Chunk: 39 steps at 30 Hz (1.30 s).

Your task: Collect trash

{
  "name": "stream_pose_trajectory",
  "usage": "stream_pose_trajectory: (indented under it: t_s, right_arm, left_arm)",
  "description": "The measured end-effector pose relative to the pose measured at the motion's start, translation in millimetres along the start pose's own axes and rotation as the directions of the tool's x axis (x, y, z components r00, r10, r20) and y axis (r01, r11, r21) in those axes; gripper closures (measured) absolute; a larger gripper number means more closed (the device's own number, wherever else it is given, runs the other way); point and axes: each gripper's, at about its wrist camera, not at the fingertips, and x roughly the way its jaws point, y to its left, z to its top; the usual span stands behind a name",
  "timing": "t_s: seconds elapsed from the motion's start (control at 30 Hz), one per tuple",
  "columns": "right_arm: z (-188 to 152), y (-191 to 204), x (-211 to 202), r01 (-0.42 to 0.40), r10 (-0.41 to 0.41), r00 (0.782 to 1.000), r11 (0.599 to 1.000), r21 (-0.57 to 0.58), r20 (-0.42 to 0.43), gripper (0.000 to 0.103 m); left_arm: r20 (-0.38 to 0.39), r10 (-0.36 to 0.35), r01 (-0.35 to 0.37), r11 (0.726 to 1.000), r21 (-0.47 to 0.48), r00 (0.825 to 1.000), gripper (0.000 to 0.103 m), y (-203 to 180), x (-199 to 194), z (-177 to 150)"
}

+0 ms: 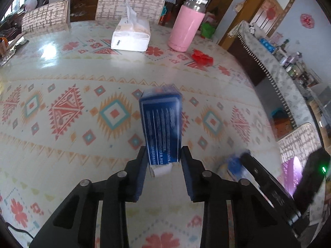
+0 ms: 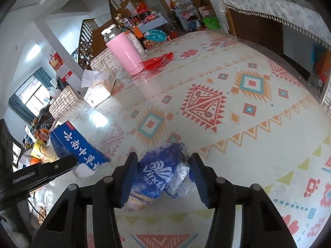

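Observation:
My left gripper (image 1: 163,157) is shut on a blue carton box (image 1: 161,124) with white print, holding it by its near end above the patterned table. The same box shows at the left of the right wrist view (image 2: 77,145). My right gripper (image 2: 163,170) is shut on a crumpled blue Vinda tissue wrapper (image 2: 160,173), which bulges out between the pads. That wrapper shows blurred at the right of the left wrist view (image 1: 231,165). A crumpled red wrapper (image 1: 201,57) lies on the table near the pink bottle, and it also shows in the right wrist view (image 2: 158,61).
A pink bottle (image 1: 186,24) and a white tissue pack (image 1: 132,35) stand at the far side of the table (image 1: 62,78). Chairs (image 1: 128,4) line the far edge. A cloth-covered sideboard (image 1: 275,70) stands to the right. Foil packaging (image 1: 12,47) lies at the far left.

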Motion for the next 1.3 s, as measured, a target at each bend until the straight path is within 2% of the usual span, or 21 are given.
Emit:
stream_pose_trajectory:
  t_s: [0.03, 0.07, 0.1, 0.2, 0.23, 0.3, 0.33, 0.37, 0.4, 0.47, 0.57, 0.7, 0.8, 0.83, 0.9, 0.97, 1.03, 1.17, 1.23, 1.27, 1.3]
  right_arm:
    - [-0.3, 1.3, 0.4, -0.003, 0.003, 1.0, 1.0, -0.006, 0.0, 0.047]
    - [-0.6, 2.2, 0.7, -0.007, 0.007, 1.0, 1.0, -0.01, 0.0, 0.047]
    - [-0.7, 2.5, 0.8, -0.01, 0.01, 1.0, 1.0, -0.011, 0.0, 0.048]
    - [-0.7, 4.5, -0.2, -0.049, 0.049, 0.999, 0.999, -0.015, 0.005, 0.052]
    - [-1.3, 6.5, -0.9, -0.05, 0.051, 0.999, 0.998, -0.026, 0.011, 0.055]
    - [-2.7, 9.6, -0.4, -0.049, 0.049, 0.999, 0.998, -0.04, 0.01, 0.056]
    - [-3.5, 10.3, 1.0, -0.043, 0.043, 0.999, 0.998, -0.043, 0.006, 0.056]
    - [-4.2, 10.2, 2.0, -0.038, 0.038, 0.999, 0.998, -0.043, 0.004, 0.056]
    - [-4.3, 9.7, 2.5, -0.036, 0.037, 0.999, 0.998, -0.042, 0.002, 0.056]
    - [-4.5, 9.4, 3.4, -0.038, 0.038, 0.999, 0.998, -0.04, -0.004, 0.056]
    - [-5.3, 10.7, 7.0, -0.044, 0.044, 0.999, 0.998, -0.044, -0.022, 0.054]
    - [-6.6, 10.2, 13.6, -0.06, 0.058, 0.997, 0.998, -0.032, -0.052, 0.033]
    - [-7.7, 8.2, 18.7, -0.089, 0.087, 0.993, 0.996, -0.017, -0.076, 0.031]
    - [-8.2, 10.0, 19.1, -0.113, 0.111, 0.99, 0.993, -0.024, -0.085, 0.045]
    - [-10.8, 17.5, 18.9, -0.154, 0.149, 0.984, 0.987, -0.047, -0.099, 0.06]
    - [-10.8, 22.2, 12.8, -0.115, 0.11, 0.992, 0.99, -0.079, -0.062, 0.07]
    - [-8.2, 15.6, 8.8, -0.062, 0.06, 0.998, 0.996, -0.063, -0.032, 0.088]
    - [-0.9, -6.0, 4.8, 0.001, -0.001, 1.0, 1.0, 0.031, -0.003, 0.088]
    - [2.0, -17.3, 7.5, 0.019, -0.018, 1.0, 0.996, 0.087, -0.014, 0.087]
    - [2.5, -21.8, 9.8, 0.014, -0.011, 1.0, 0.994, 0.11, -0.029, 0.085]
    - [2.8, -25.7, 11.4, 0.006, 0.0, 0.999, 0.991, 0.132, -0.042, 0.075]
  left_arm:
    - [0.005, -0.002, 0.002, 1.0, 0.005, 1.0, 0.074, 0.1, -4.6, -3.9]
    - [0.012, 0.001, -0.001, 1.0, 0.012, 1.0, 0.083, 0.2, -11.5, -9.5]
    - [0.018, 0.009, -0.009, 1.0, 0.021, 1.0, 0.085, -0.1, -18.1, -15.6]
    - [0.036, 0.025, -0.027, 0.998, 0.053, 0.999, 0.085, -3.7, -30.4, -31.8]
    - [0.026, 0.026, -0.027, 0.997, 0.071, 0.999, 0.085, -5.3, -31.3, -36.7]
    - [0.002, 0.024, -0.024, 0.996, 0.087, 1.0, 0.083, -4.8, -28.6, -42.0]
    - [-0.006, 0.032, -0.031, 0.996, 0.089, 0.999, 0.079, -3.7, -26.2, -44.0]
    - [-0.004, 0.043, -0.042, 0.995, 0.091, 0.999, 0.064, -2.3, -24.8, -44.4]
    - [0.004, 0.054, -0.054, 0.994, 0.09, 0.999, 0.042, -0.8, -24.2, -44.2]
    - [0.028, 0.073, -0.075, 0.994, 0.08, 0.997, 0.026, 0.4, -22.1, -42.3]
    - [0.025, 0.082, -0.084, 0.994, 0.069, 0.996, 0.026, 0.0, -10.1, -33.0]
    - [-0.017, 0.093, -0.092, 0.994, 0.057, 0.996, 0.026, 0.6, 18.1, -22.1]
    - [-0.061, 0.046, -0.046, 0.999, 0.002, 0.997, 0.026, 8.3, 31.4, -20.5]
    - [-0.067, 0.016, -0.018, 1.0, -0.024, 0.998, 0.026, 11.1, 33.7, -20.8]
    - [-0.063, 0.001, -0.003, 0.999, -0.038, 0.998, 0.026, 10.7, 35.2, -22.0]
    - [-0.061, -0.006, 0.004, 1.0, -0.029, 0.998, 0.026, 5.9, 36.4, -22.4]
    - [-0.061, -0.01, 0.009, 1.0, -0.012, 0.998, 0.026, -1.3, 38.4, -22.4]
    - [-0.074, 0.011, -0.01, 1.0, 0.015, 0.997, 0.024, -14.4, 50.2, -19.9]
    - [-0.074, 0.031, -0.029, 0.999, 0.029, 0.997, 0.024, -17.7, 54.8, -18.5]
    - [-0.069, 0.045, -0.042, 0.998, 0.044, 0.997, 0.024, -20.8, 56.2, -18.6]
    - [-0.064, 0.056, -0.052, 0.997, 0.057, 0.996, 0.024, -23.2, 56.9, -19.2]
